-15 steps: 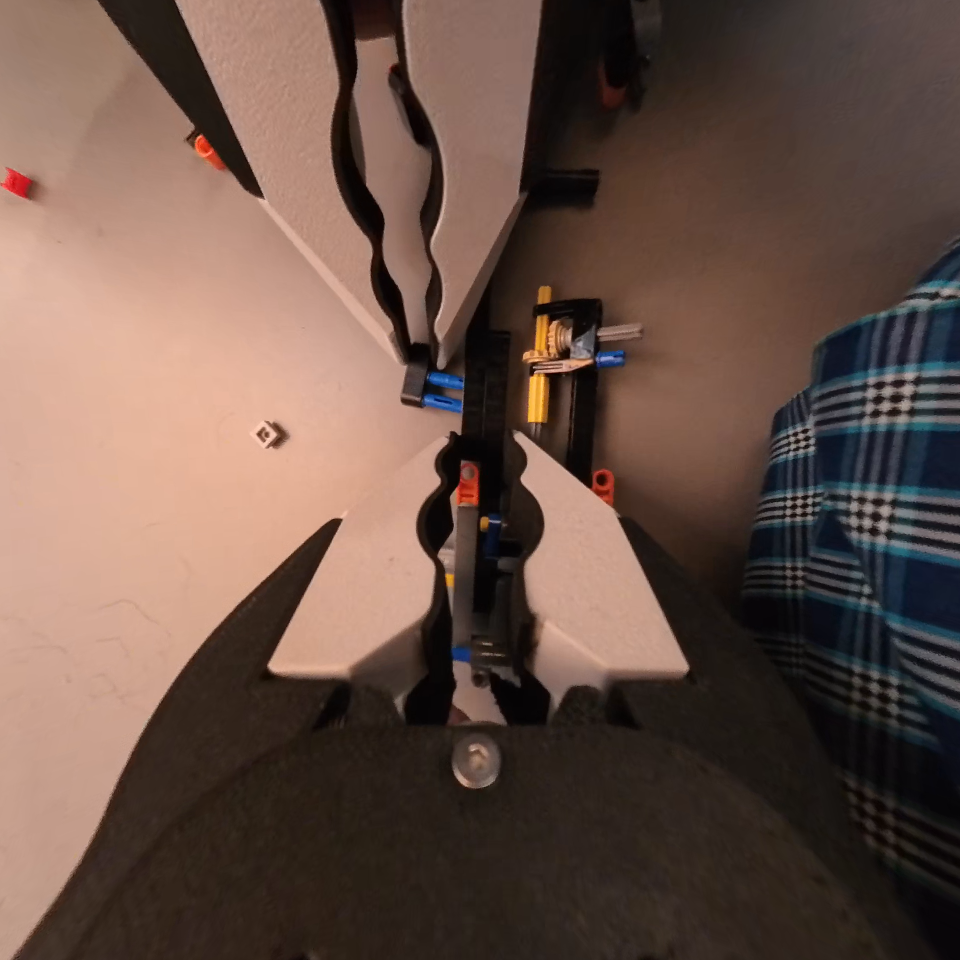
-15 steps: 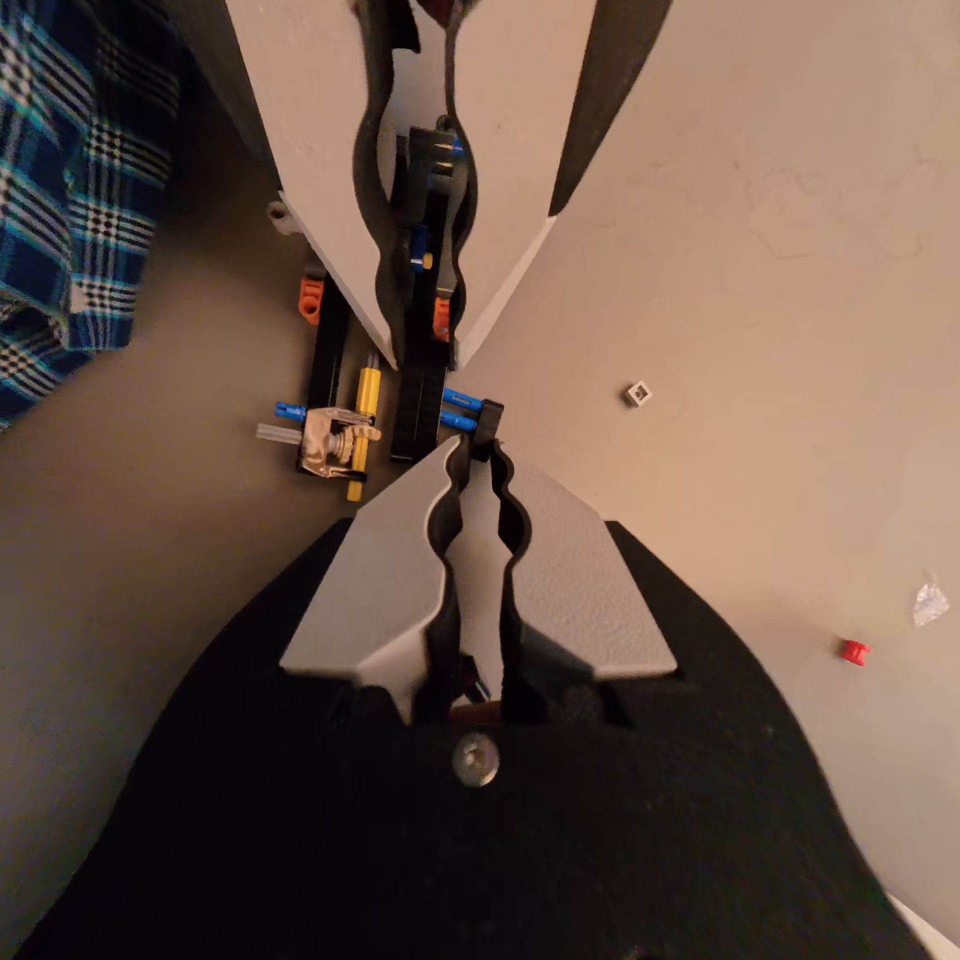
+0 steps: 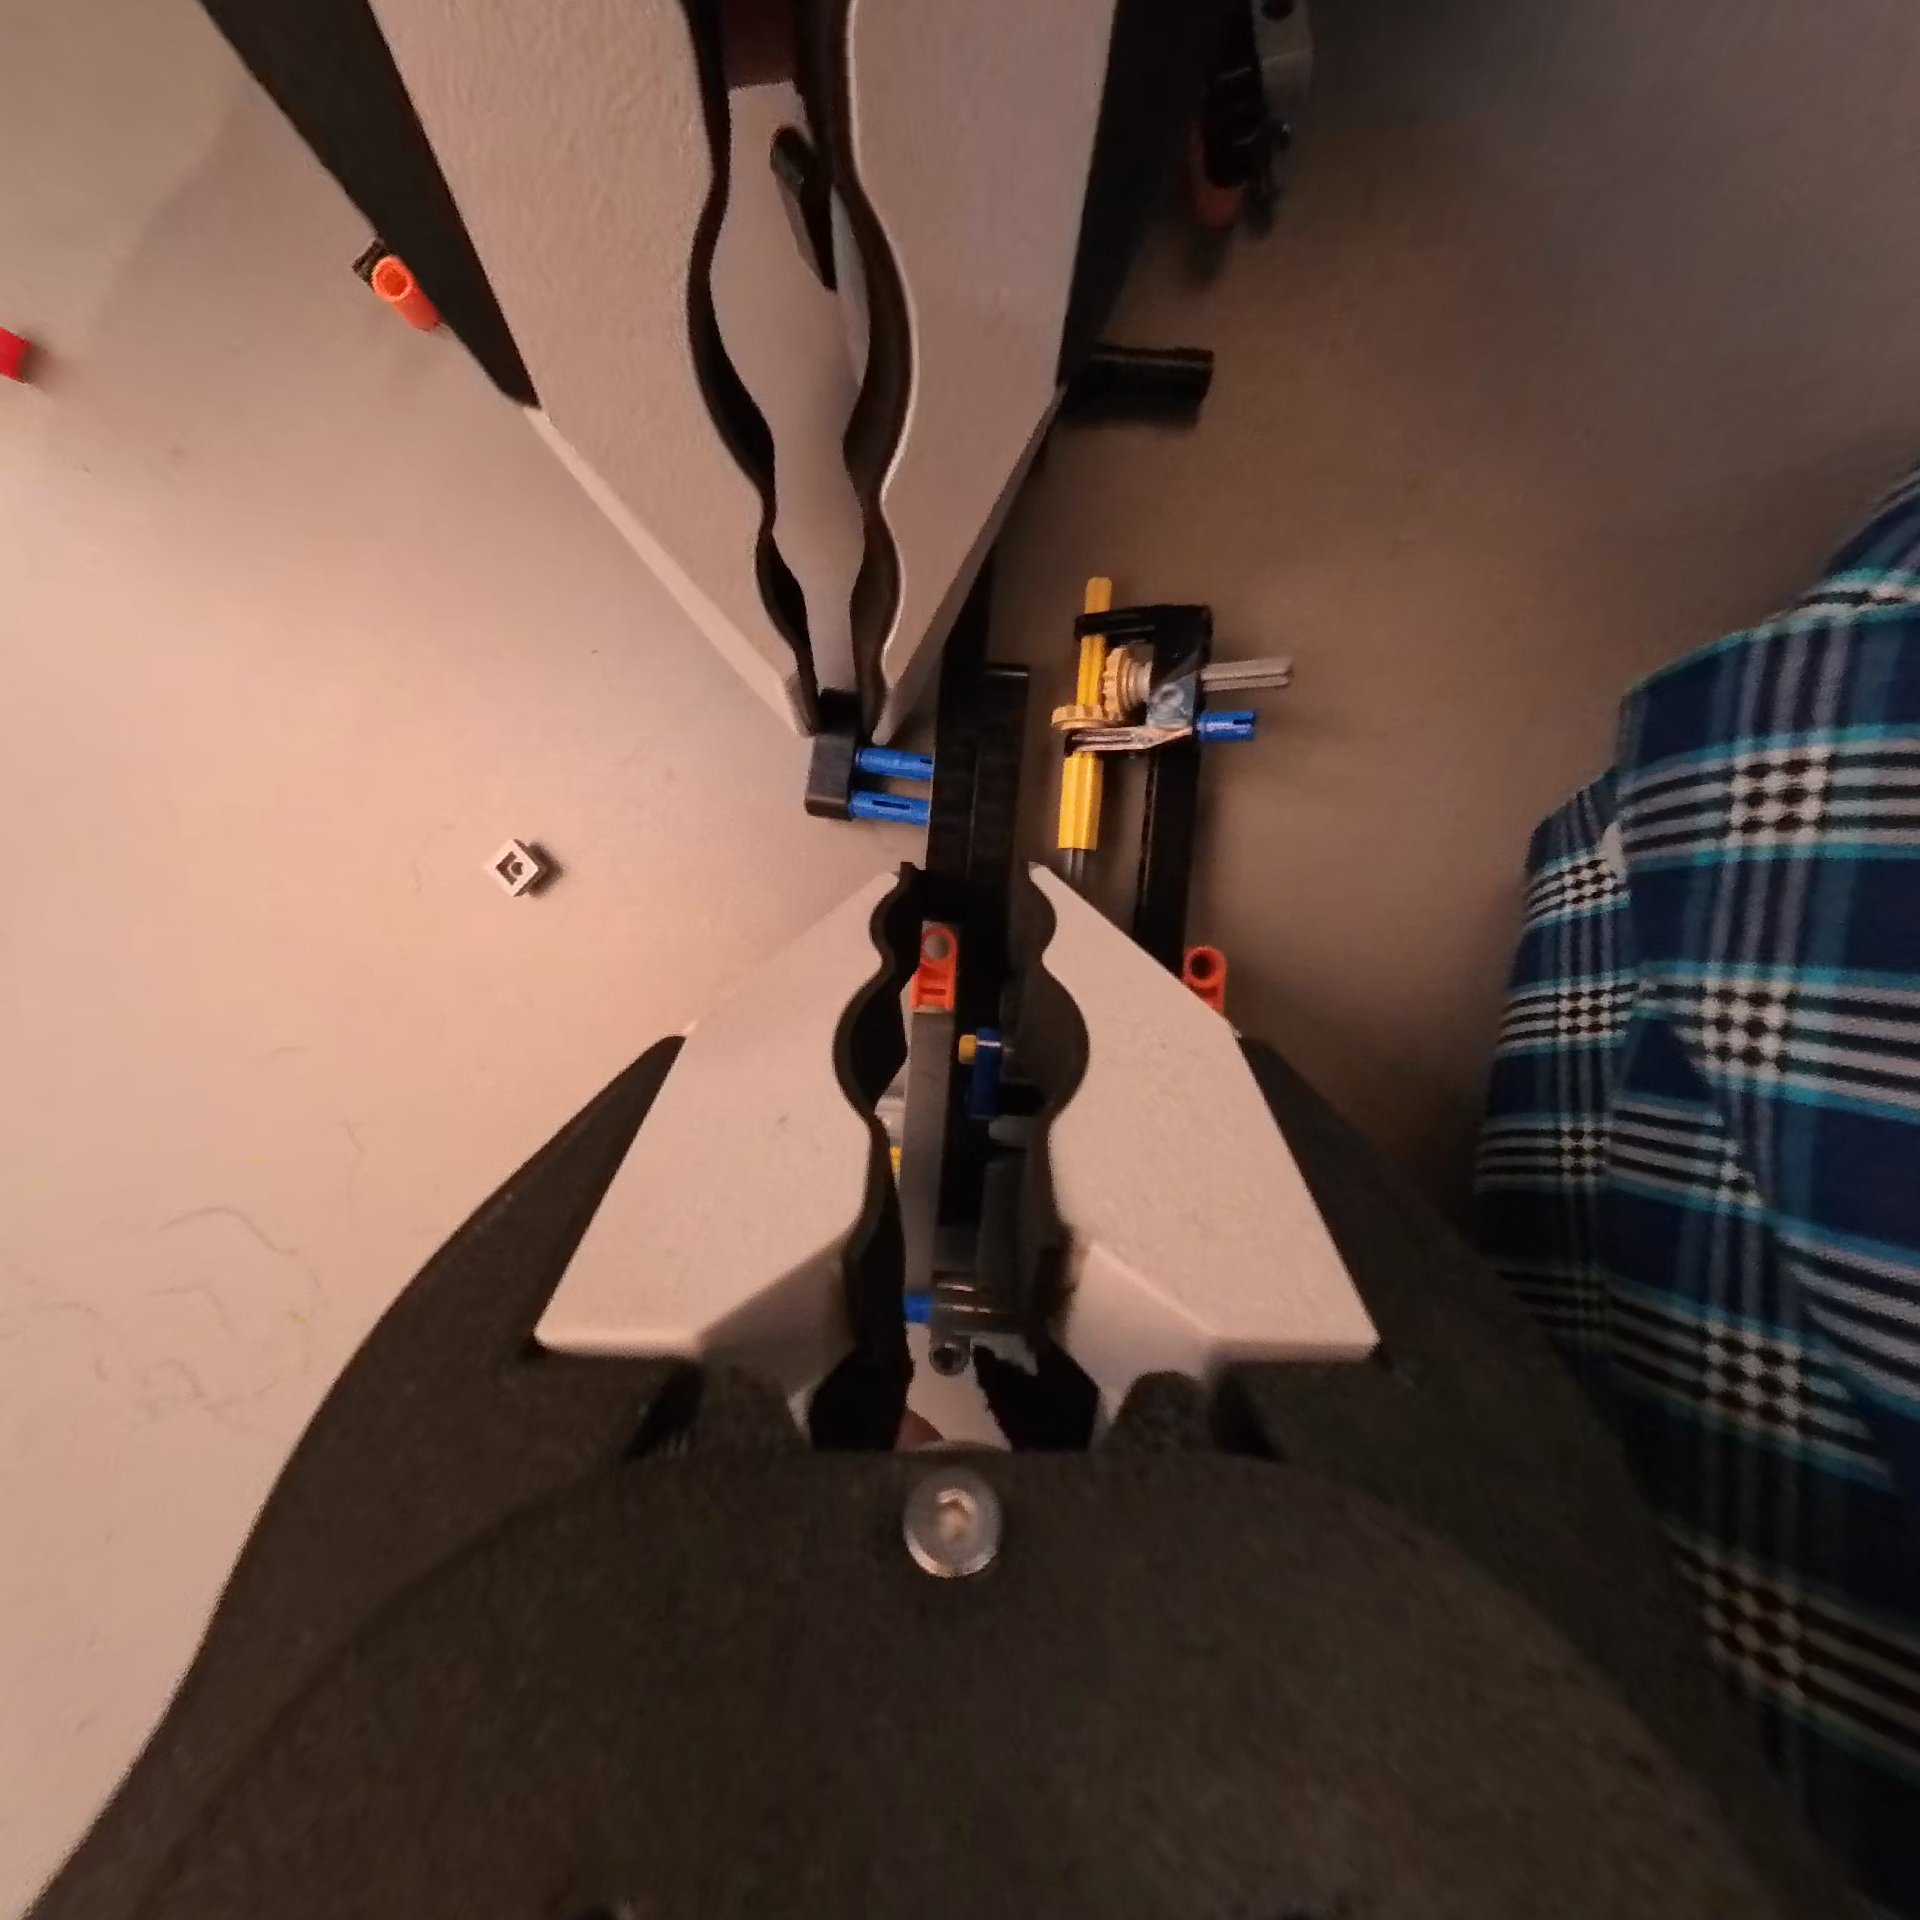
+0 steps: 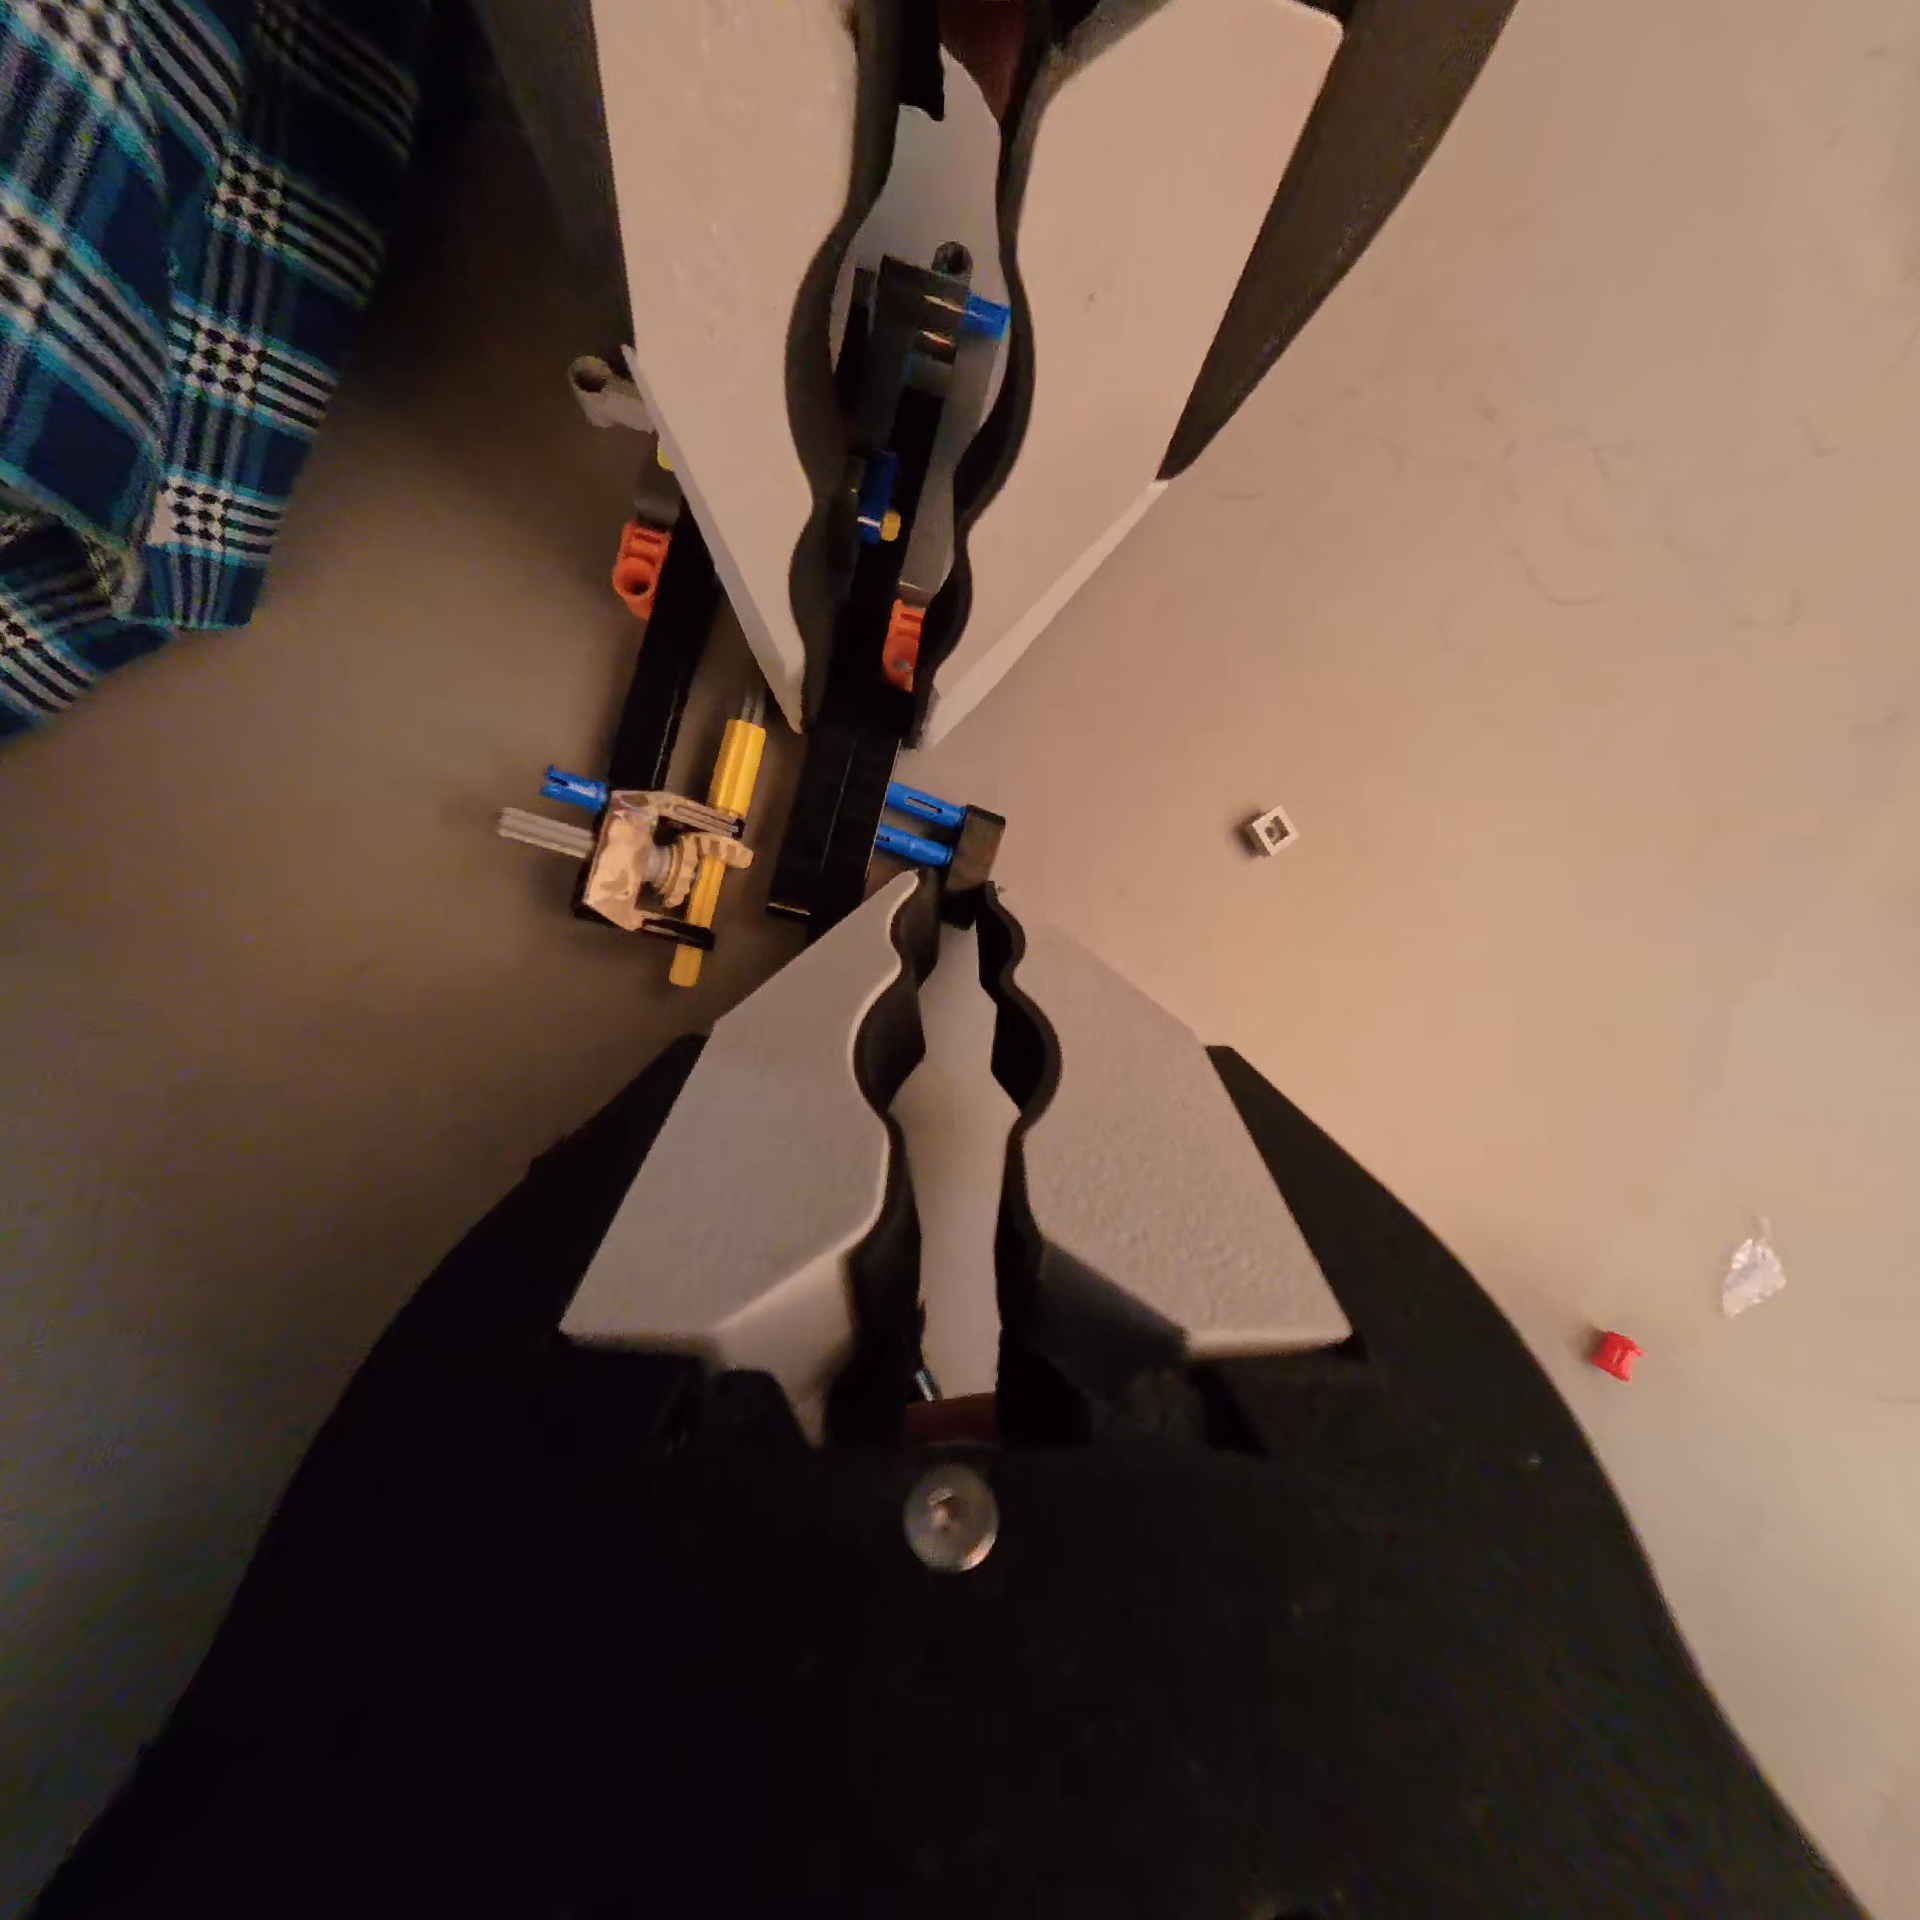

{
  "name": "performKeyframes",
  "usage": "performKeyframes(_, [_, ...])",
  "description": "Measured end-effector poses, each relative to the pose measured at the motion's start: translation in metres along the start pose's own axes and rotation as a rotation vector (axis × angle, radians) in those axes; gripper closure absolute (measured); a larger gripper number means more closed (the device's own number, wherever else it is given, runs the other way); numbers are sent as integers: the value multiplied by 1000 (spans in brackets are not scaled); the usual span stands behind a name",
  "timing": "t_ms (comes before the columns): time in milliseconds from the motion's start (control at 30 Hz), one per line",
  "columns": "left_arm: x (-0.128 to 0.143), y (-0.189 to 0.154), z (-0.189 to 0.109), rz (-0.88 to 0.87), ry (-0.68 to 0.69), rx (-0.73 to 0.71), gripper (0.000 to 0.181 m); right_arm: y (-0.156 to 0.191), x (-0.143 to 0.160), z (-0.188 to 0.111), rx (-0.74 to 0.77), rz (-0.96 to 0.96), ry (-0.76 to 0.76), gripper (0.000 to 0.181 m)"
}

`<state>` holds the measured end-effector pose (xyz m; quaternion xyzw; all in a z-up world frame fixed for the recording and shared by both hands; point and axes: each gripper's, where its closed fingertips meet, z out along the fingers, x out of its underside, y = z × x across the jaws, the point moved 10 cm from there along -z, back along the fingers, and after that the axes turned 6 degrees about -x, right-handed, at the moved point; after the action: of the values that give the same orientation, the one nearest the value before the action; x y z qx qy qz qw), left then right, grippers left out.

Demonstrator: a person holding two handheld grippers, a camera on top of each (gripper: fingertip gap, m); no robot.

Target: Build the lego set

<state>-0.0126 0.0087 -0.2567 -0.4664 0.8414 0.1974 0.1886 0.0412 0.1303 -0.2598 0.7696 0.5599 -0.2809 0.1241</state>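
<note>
- Lego frame (image 3: 971, 1039): long black studded beams, orange, blue and yellow bits, lying on table (image 3: 260, 935), long axis along left gripper's reach.
- Left gripper (image 3: 968, 883): wavy-edged grey fingers clamped on frame's near end.
- Right gripper (image 4: 951, 894): fingertips pinching small black connector (image 4: 977, 847) with two blue pins, touching beam's side.
- Beyond: grey square stud (image 3: 516, 864), red piece (image 4: 1614, 1353), plaid cloth (image 3: 1714, 1039).
</note>
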Motion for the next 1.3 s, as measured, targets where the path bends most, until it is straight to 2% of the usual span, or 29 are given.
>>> performKeyframes(267, [0, 1, 0, -6, 3, 8, 165, 1, -2, 2, 23, -39, 30, 178])
performKeyframes(500, [1, 2, 1, 6, 3, 13, 166, -5, 2, 3, -37, 100, -15, 172])
performKeyframes(700, [0, 3, 1, 5, 1, 17, 166, -16, 8, -9, -109, 242, -75, 170])
performKeyframes(867, [0, 4, 2, 2, -5, 16, 166, -24, 4, -1, -147, 366, -134, 173])
performKeyframes(1300, [0, 3, 3, -11, -9, 0, 165, -22, 3, 4, -150, 312, -110, 177])
